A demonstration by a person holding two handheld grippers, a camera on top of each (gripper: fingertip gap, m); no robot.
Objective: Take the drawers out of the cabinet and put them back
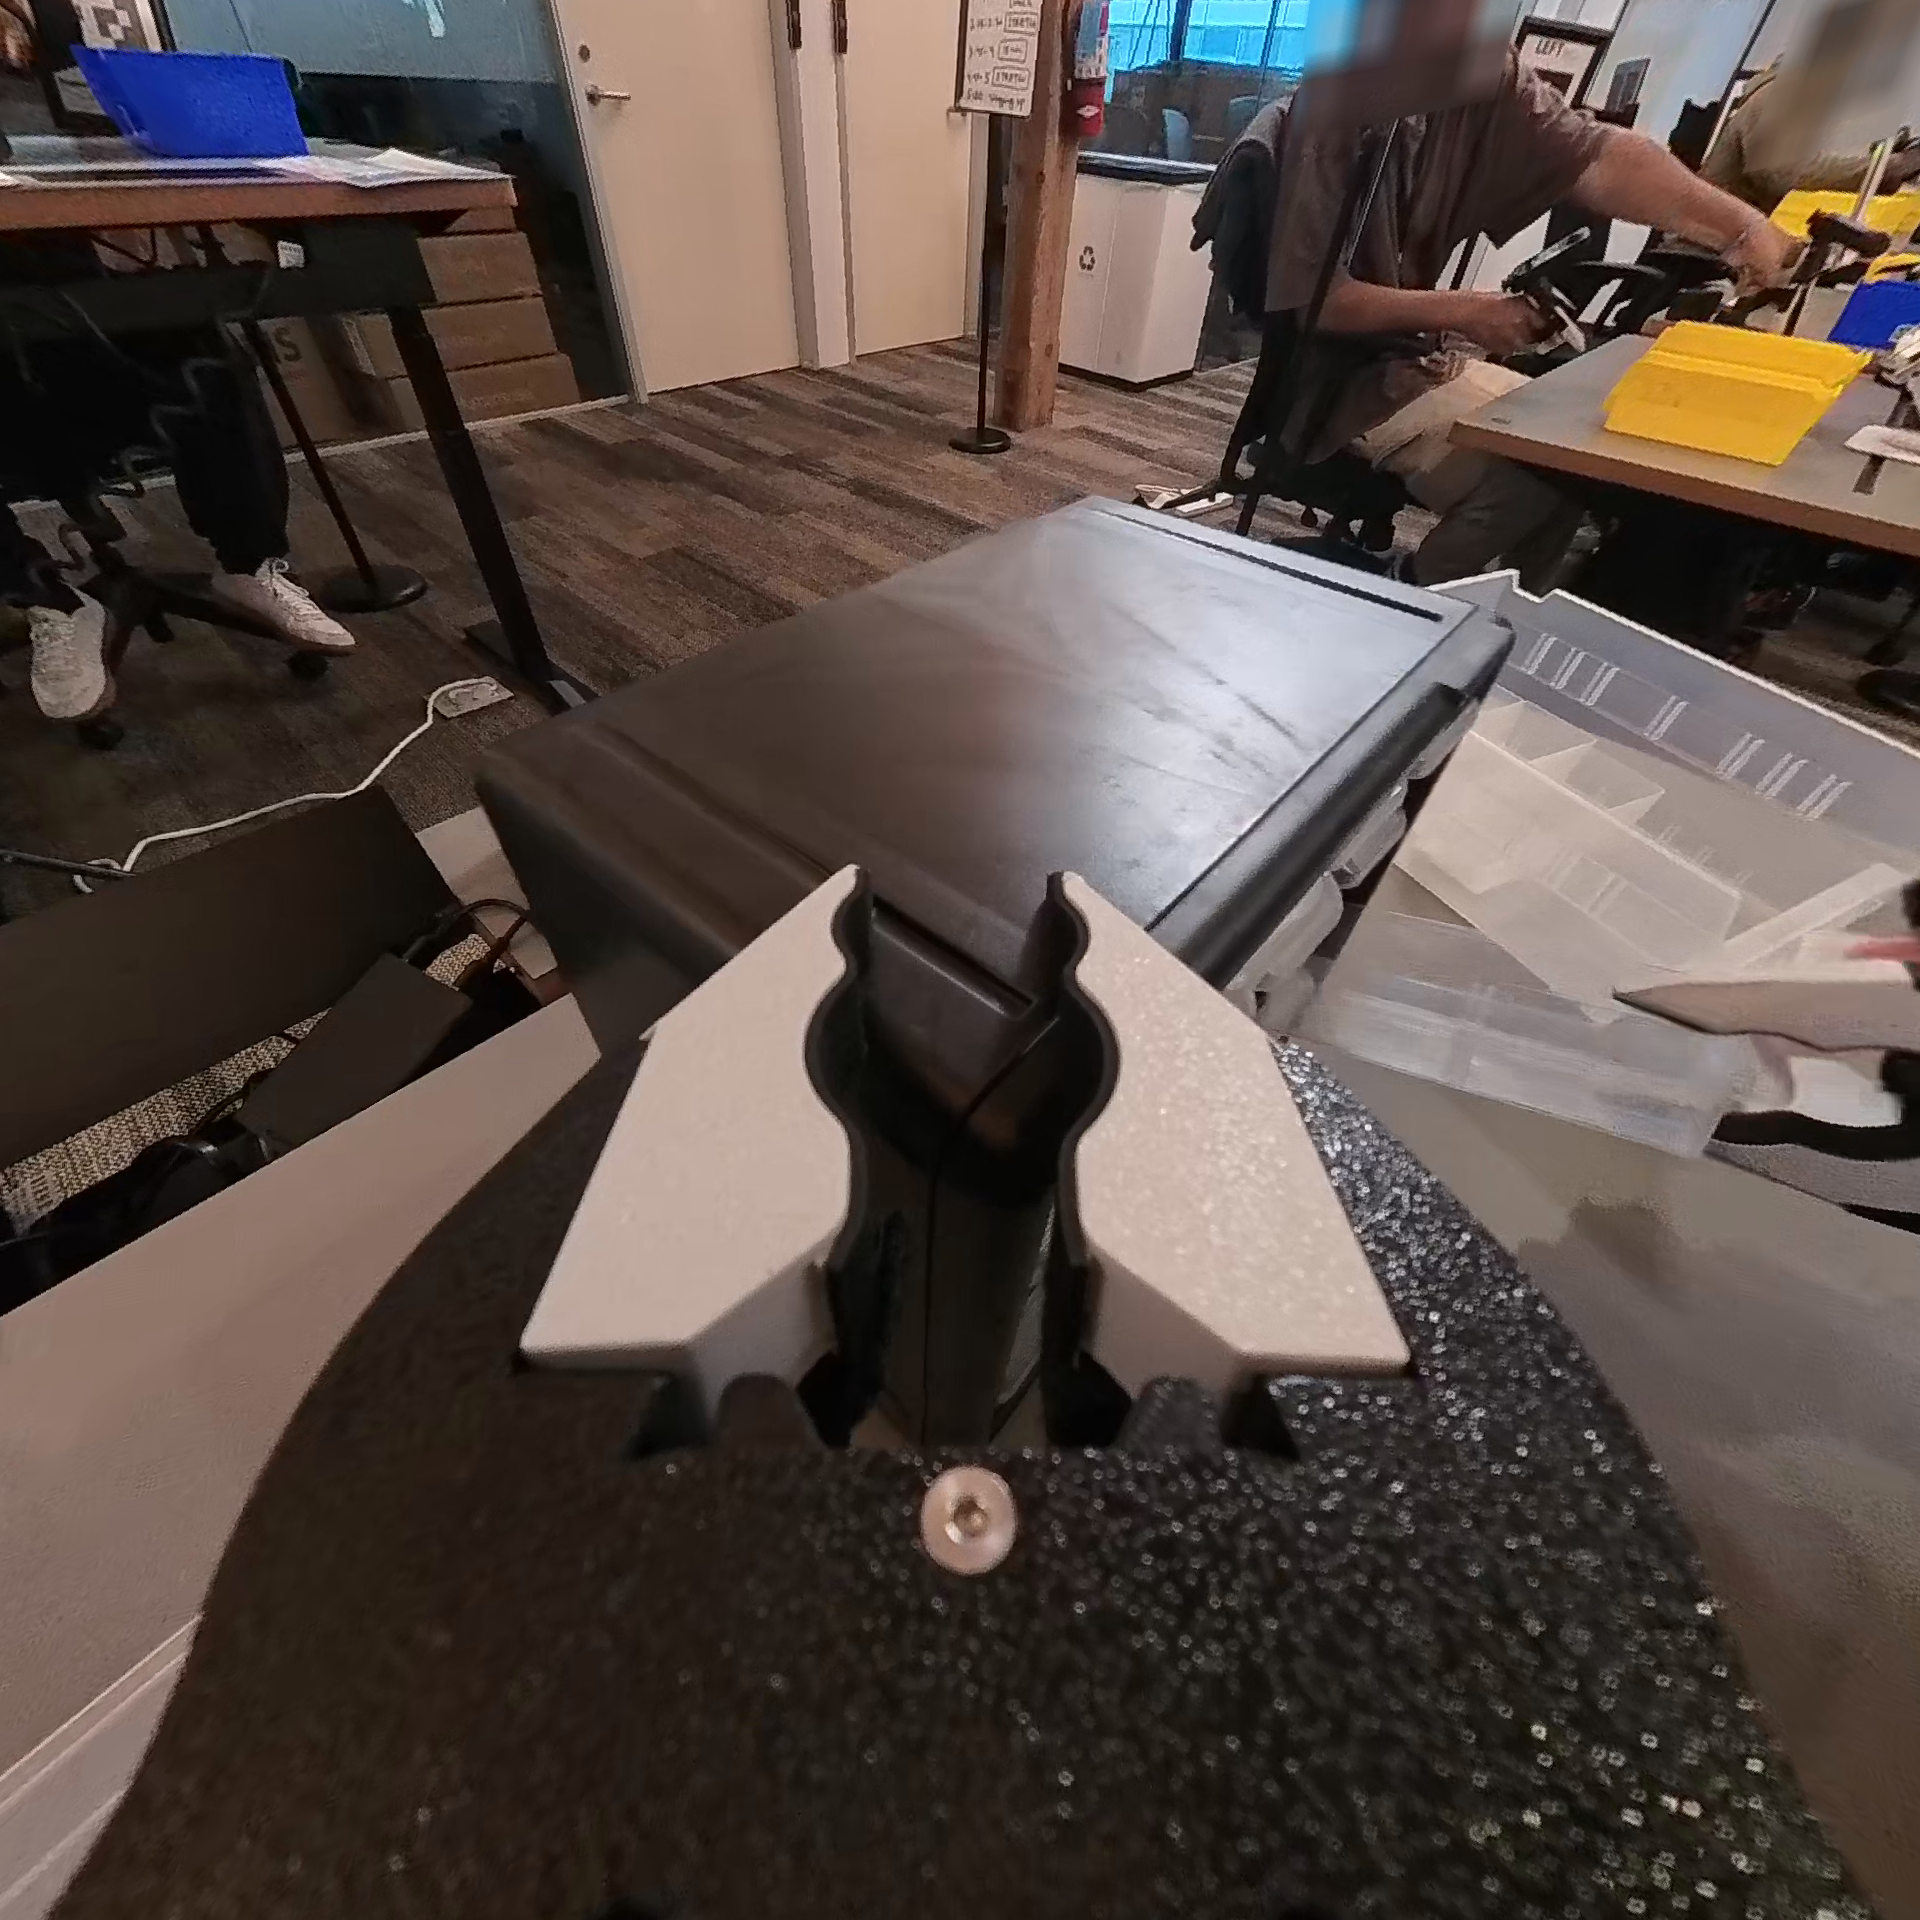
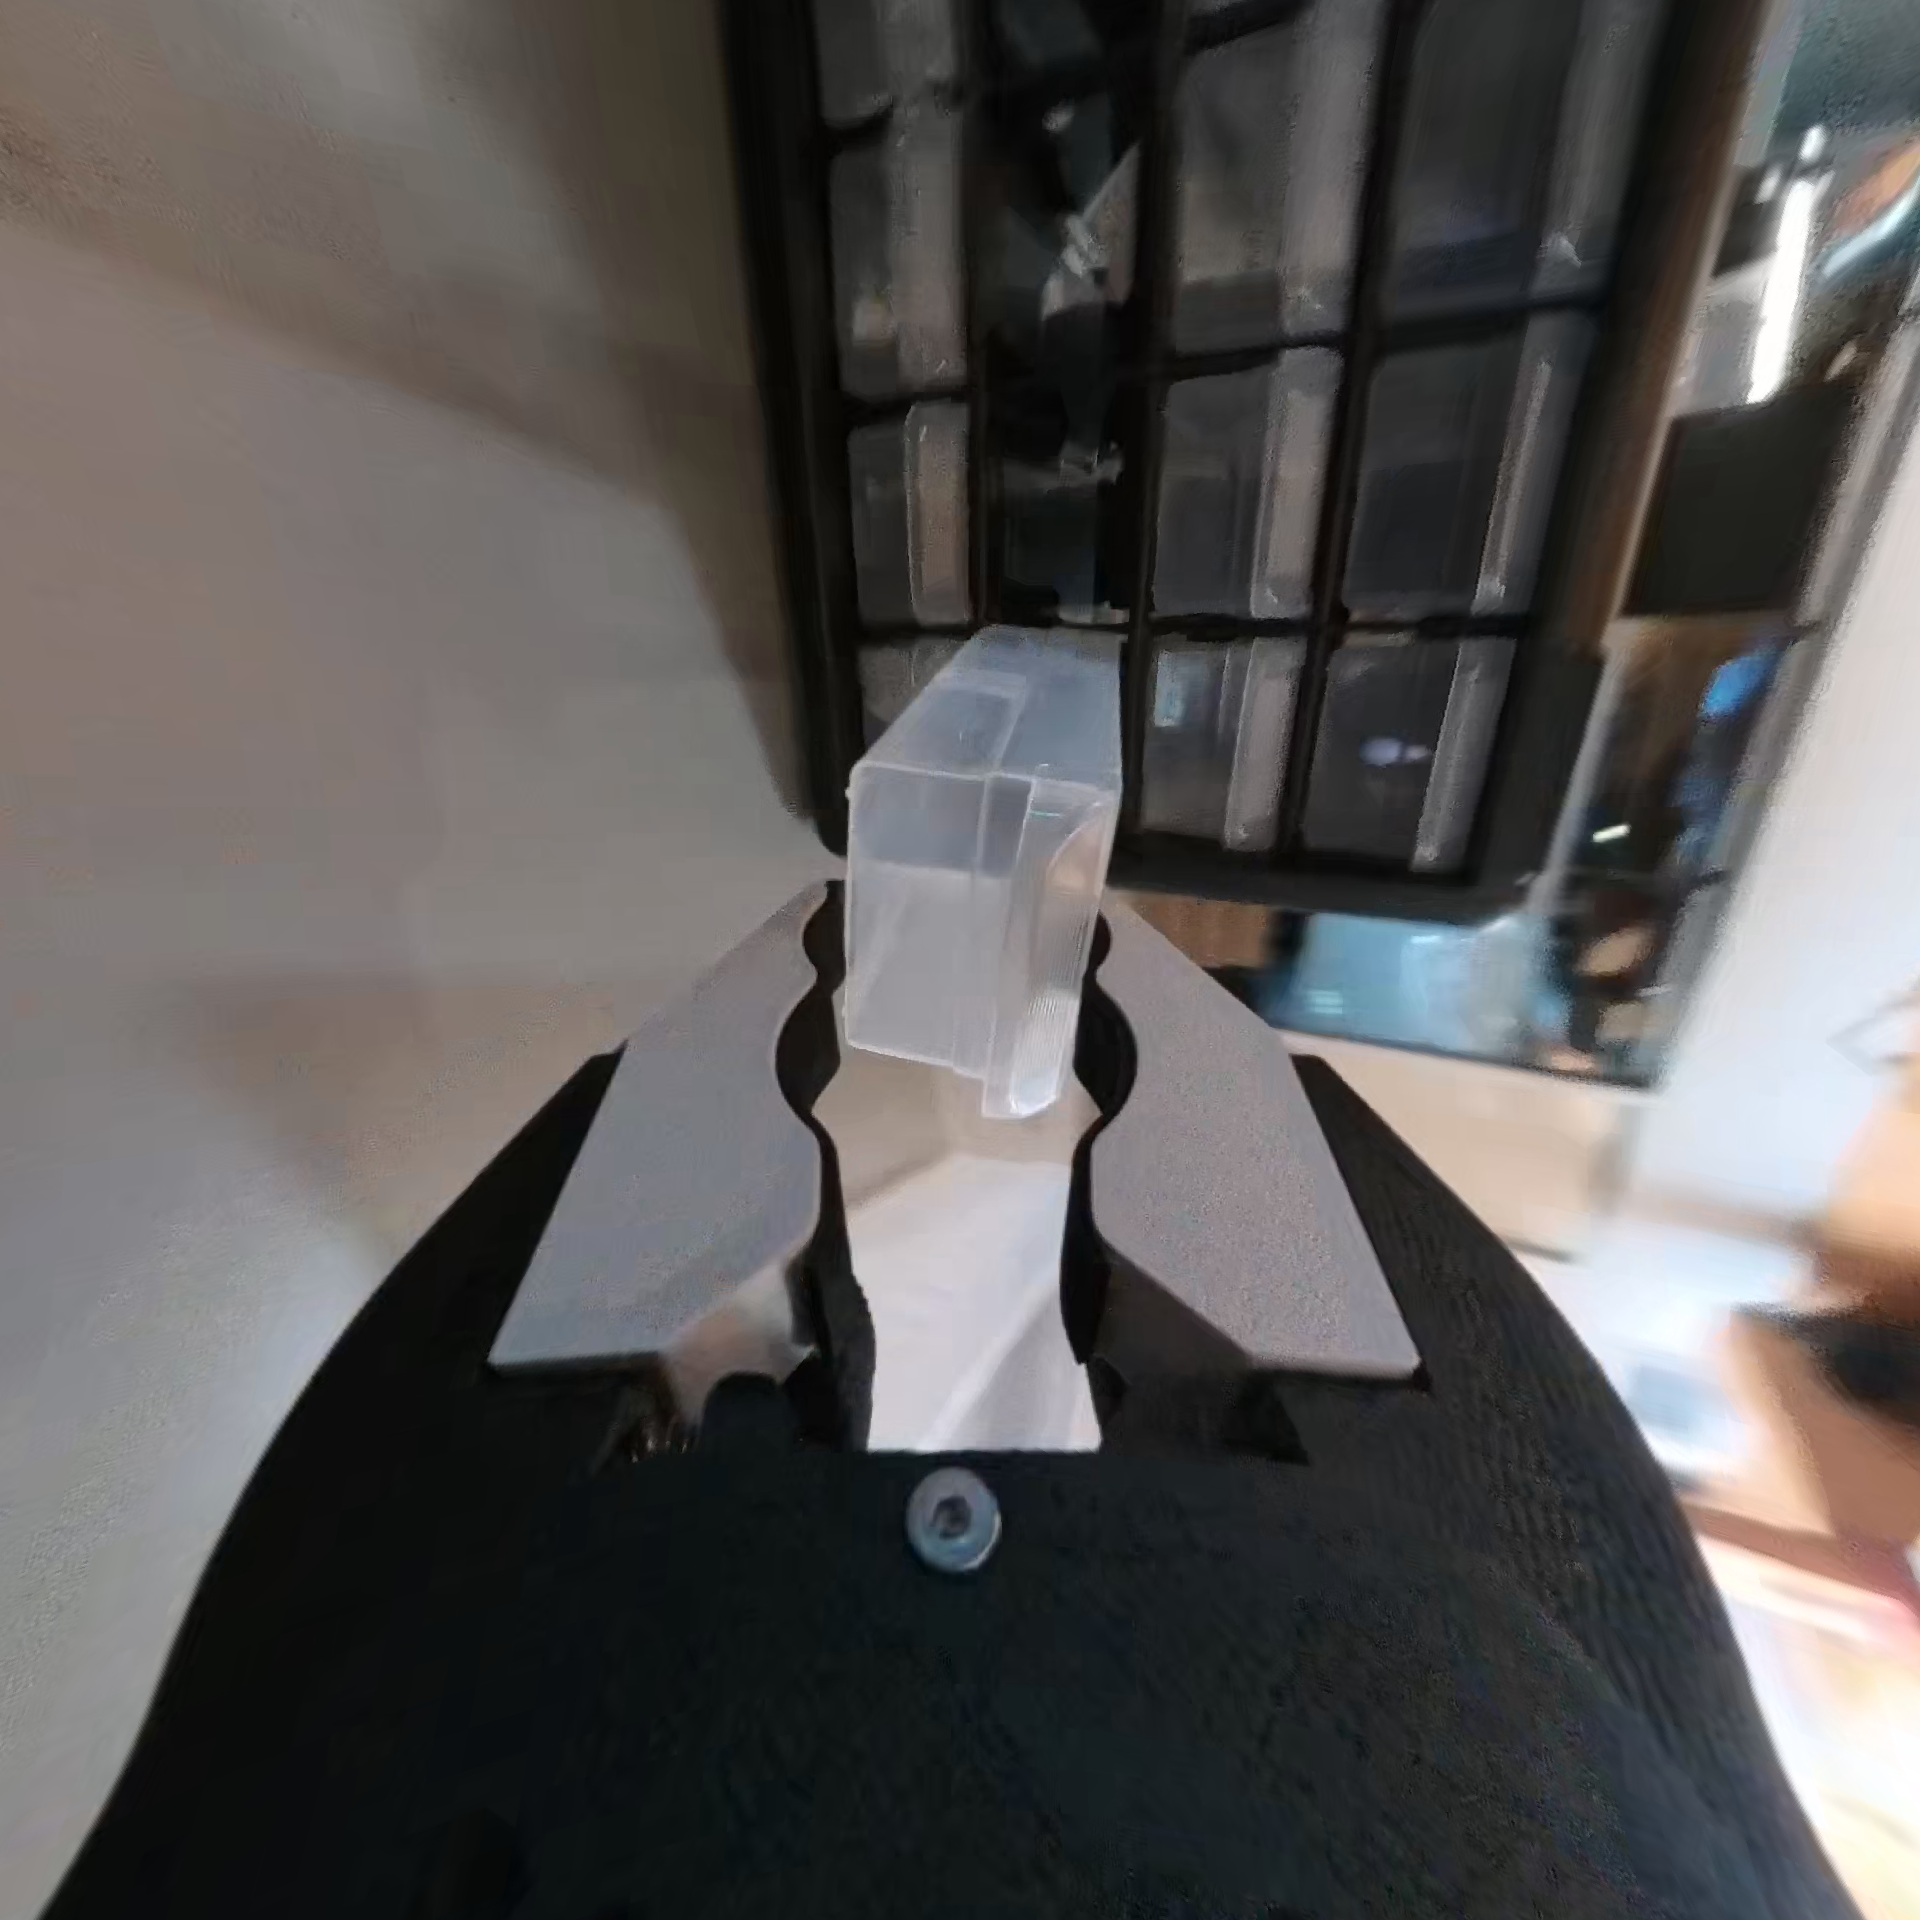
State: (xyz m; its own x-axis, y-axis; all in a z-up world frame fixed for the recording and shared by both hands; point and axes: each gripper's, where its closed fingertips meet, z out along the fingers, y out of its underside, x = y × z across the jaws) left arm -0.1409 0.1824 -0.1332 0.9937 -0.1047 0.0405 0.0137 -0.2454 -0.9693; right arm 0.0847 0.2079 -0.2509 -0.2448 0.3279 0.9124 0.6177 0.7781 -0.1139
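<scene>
Right gripper (image 2: 961, 935) clamps a clear drawer (image 2: 971, 883) by its front, held just off the cabinet (image 2: 1288, 623) face. Left gripper (image 1: 961, 925) pinches the cabinet's black top edge, bracing it. Looks mid-transfer, can't tell if out or in; next: keep drawer square w/ the empty slot (image 2: 1060, 260).

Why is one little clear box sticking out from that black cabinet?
The clear drawer is out of the black cabinet, held by the right gripper. An empty slot gapes among the other drawers.
</scene>
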